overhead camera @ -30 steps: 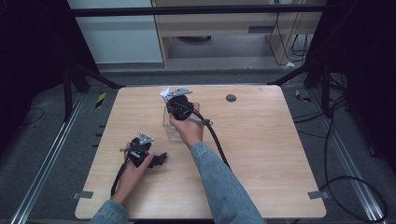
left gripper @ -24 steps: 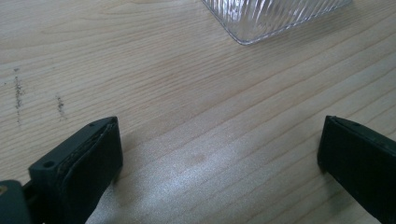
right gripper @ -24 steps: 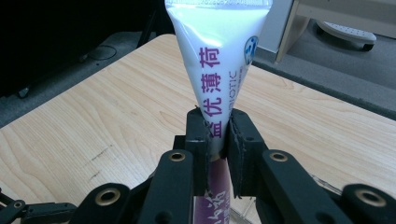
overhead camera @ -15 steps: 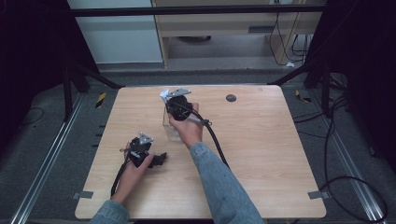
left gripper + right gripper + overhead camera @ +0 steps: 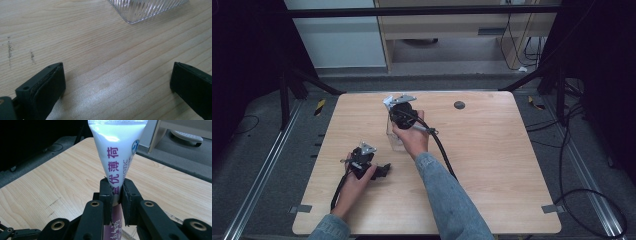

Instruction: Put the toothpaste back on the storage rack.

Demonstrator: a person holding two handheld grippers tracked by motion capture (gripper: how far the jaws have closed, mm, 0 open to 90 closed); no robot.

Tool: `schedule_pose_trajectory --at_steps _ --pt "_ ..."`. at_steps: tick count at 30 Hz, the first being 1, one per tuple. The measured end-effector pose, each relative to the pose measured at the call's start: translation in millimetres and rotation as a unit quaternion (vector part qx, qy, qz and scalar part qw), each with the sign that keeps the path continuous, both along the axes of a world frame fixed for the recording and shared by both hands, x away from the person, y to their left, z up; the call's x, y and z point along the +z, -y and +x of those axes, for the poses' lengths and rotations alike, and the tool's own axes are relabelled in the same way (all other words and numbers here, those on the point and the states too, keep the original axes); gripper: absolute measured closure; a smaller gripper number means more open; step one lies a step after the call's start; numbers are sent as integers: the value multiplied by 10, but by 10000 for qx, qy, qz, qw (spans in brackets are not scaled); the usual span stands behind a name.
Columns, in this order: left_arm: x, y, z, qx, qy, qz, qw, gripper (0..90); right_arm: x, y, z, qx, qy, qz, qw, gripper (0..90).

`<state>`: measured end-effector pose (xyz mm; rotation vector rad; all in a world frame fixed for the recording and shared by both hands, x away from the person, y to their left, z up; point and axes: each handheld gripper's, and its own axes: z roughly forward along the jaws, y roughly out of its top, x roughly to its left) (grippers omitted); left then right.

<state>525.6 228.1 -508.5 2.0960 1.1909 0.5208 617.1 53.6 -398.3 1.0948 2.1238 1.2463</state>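
Gripper (image 5: 116, 192) in your right hand pinches a white tube (image 5: 117, 150) with purple lettering, its flat crimped end up.

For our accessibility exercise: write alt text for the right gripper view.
The right gripper is shut on a white tube with purple print, whose flat end points up. Behind it lies a wooden table.

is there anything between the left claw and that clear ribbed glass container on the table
Nothing visible. The left claw stands open over bare table, and the ribbed glass container lies just ahead. The right claw grips a toothpaste tube.
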Motion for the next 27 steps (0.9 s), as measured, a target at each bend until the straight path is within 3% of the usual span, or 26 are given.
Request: schedule_pose_trajectory --at_steps 27 --pt "0 0 0 1 1 -2 10000 0 9 -11 23 48 -48 10 10000 791"
